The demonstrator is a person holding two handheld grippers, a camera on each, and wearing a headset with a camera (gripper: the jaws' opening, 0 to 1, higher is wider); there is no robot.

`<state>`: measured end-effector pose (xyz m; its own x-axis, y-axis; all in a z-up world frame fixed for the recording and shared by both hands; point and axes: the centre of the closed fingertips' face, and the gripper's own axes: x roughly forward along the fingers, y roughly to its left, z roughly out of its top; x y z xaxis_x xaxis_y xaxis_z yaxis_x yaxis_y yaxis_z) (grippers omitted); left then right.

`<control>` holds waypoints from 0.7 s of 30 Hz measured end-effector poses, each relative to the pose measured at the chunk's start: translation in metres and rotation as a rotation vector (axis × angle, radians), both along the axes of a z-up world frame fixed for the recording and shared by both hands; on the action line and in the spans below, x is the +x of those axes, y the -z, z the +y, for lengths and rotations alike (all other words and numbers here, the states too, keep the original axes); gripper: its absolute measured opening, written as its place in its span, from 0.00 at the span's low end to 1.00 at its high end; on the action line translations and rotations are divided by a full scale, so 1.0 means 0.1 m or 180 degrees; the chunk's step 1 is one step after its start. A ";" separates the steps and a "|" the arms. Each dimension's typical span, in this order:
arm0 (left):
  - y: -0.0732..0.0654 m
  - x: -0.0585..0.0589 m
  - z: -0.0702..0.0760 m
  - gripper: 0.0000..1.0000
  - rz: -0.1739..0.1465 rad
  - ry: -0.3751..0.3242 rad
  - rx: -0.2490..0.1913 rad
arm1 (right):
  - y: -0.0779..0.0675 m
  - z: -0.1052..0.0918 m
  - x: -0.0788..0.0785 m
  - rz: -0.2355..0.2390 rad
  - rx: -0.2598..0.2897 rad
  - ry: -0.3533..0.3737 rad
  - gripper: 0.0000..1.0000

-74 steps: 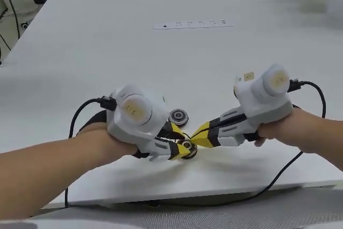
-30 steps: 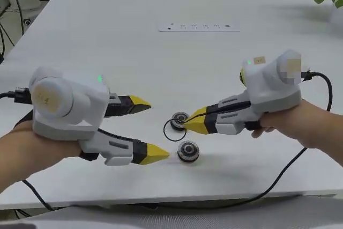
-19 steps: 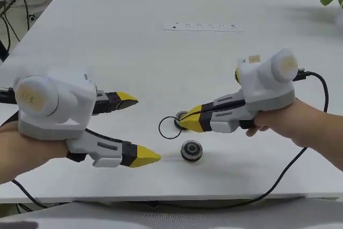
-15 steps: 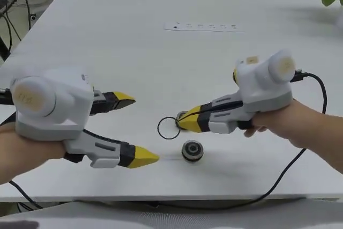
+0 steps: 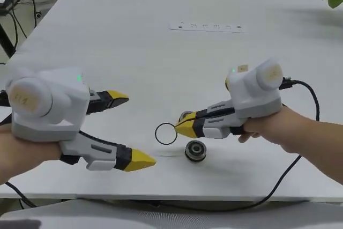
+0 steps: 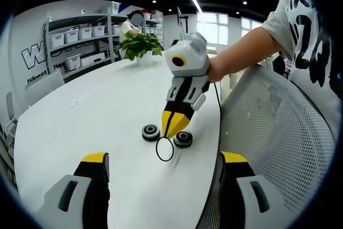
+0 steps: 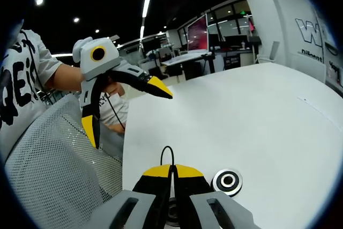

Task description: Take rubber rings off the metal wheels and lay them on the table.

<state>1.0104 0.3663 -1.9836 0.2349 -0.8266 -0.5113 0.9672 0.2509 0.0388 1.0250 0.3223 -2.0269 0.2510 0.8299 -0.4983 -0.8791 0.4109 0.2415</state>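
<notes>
Left tongs (image 5: 136,128) pulled back from wheel (image 5: 196,150), gaping empty; right tongs (image 5: 179,127) level, pinching rubber ring (image 5: 156,134).

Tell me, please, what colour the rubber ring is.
Black; the rubber ring shows best in the head view.

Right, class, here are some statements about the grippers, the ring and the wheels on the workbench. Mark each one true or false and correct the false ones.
1. The right gripper has its fingers shut on a rubber ring. True.
2. Two metal wheels lie on the table. True.
3. The left gripper grips one of the wheels. False: its fingers are open and hold nothing.
4. The rubber ring is fitted around a wheel. False: it is off the wheels, pinched in the right gripper's fingers.
</notes>
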 end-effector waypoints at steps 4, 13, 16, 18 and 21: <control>0.01 0.00 0.01 0.83 0.0004 -0.0010 0.0003 | 0.06 0.04 -0.01 0.0030 -0.0030 -0.0022 0.00; 0.02 -0.01 0.04 0.84 0.0011 -0.0020 0.0021 | 0.17 0.09 -0.03 0.0069 -0.0105 -0.0035 0.00; 0.03 -0.01 0.05 0.84 0.0020 -0.0025 0.0029 | 0.19 0.11 -0.03 0.0061 -0.0116 -0.0034 0.00; 0.03 -0.01 0.06 0.84 0.0020 -0.0023 0.0035 | 0.20 0.12 -0.03 0.0045 -0.0144 -0.0038 0.00; 0.03 -0.01 0.06 0.84 0.0022 -0.0025 0.0040 | 0.23 0.12 -0.03 0.0022 -0.0184 -0.0054 0.00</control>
<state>1.0091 0.3727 -1.9867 0.2376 -0.8183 -0.5234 0.9655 0.2578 0.0352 1.0219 0.3347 -2.0496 0.2337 0.8037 -0.5472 -0.8845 0.4095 0.2237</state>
